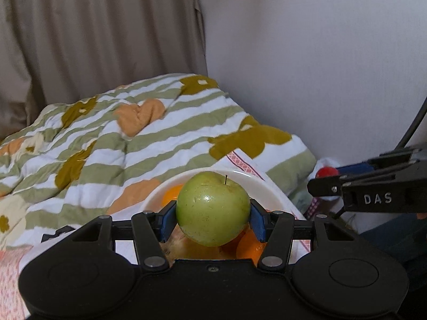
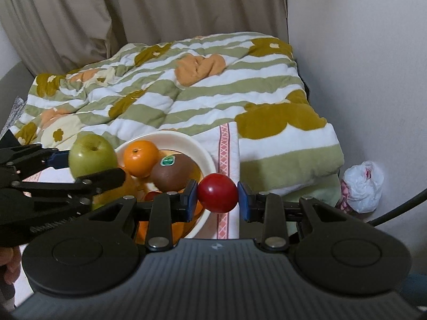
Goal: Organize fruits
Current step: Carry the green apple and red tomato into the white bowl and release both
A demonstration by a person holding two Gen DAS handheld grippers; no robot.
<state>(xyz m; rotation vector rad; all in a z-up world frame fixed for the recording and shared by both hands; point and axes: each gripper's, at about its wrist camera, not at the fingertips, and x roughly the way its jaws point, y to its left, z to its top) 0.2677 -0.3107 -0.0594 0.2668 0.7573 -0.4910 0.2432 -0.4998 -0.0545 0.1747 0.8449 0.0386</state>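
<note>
My left tongs [image 1: 213, 220] clench the green apple [image 1: 213, 208] over the white bowl [image 2: 205, 157] on the bed; my right tongs [image 2: 217, 197] clench a red fruit [image 2: 217, 193] at its near rim. I should lower each gently, avoiding the orange [image 2: 140, 158] and kiwi [image 2: 173, 172].

Layout relative to the bowl [image 2: 205, 157], right wrist view. In the bowl: an orange [image 2: 140, 158] at the left, a kiwi [image 2: 173, 172] just to its right, touching it. The apple [image 2: 92, 157], between the left claw's [image 2: 88, 169] pads, hangs over the bowl's left rim. The tomato [image 2: 217, 193], between the right claw's [image 2: 217, 200] pads, hangs over its right rim. Behind the bowl lies the quilt [image 2: 213, 93] on the bed; far right of it, a bag [image 2: 363, 186] sits by the wall.
</note>
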